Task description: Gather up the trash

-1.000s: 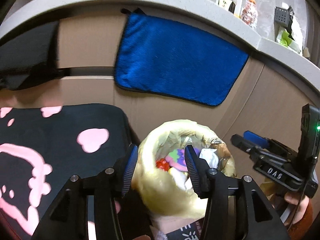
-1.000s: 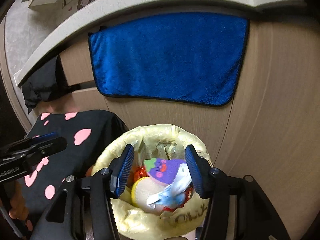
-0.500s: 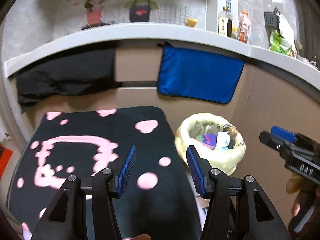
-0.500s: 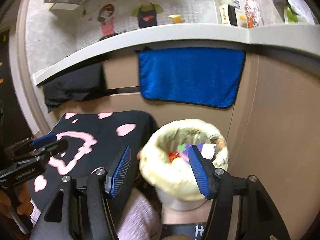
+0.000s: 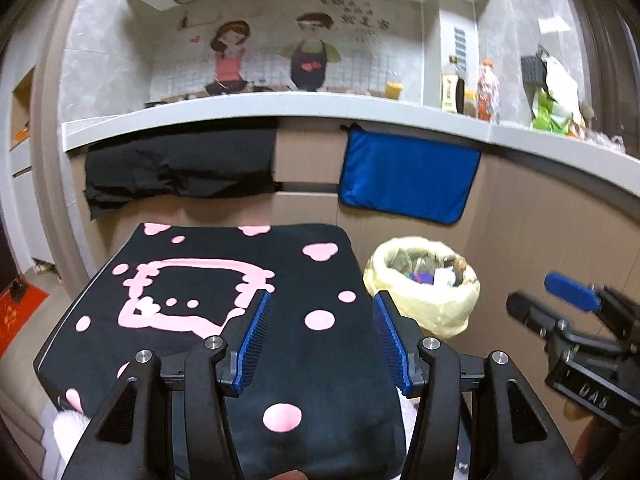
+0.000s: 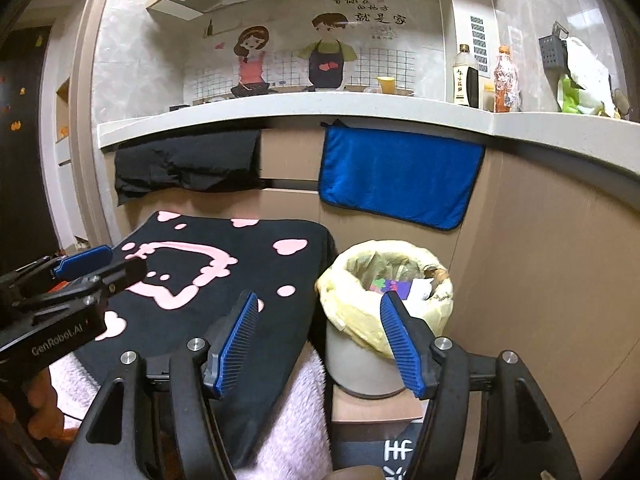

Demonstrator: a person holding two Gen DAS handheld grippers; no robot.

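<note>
A small grey bin lined with a yellow bag stands on the floor against the cabinet, holding a purple wrapper and white paper. It also shows in the left wrist view. My left gripper is open and empty above the black table with pink patterns, left of the bin. My right gripper is open and empty, raised in front of the bin. Each gripper shows in the other's view: the right one and the left one.
A blue towel and a black cloth hang from the grey counter edge. Bottles and bags stand on the counter. A pink fluffy fabric lies beside the bin's base. Beige cabinet panels rise behind the bin.
Both grippers have pulled back and up from the bin. The bin, close between the fingers a second ago, is now smaller and farther away. The table and counter came into view.
</note>
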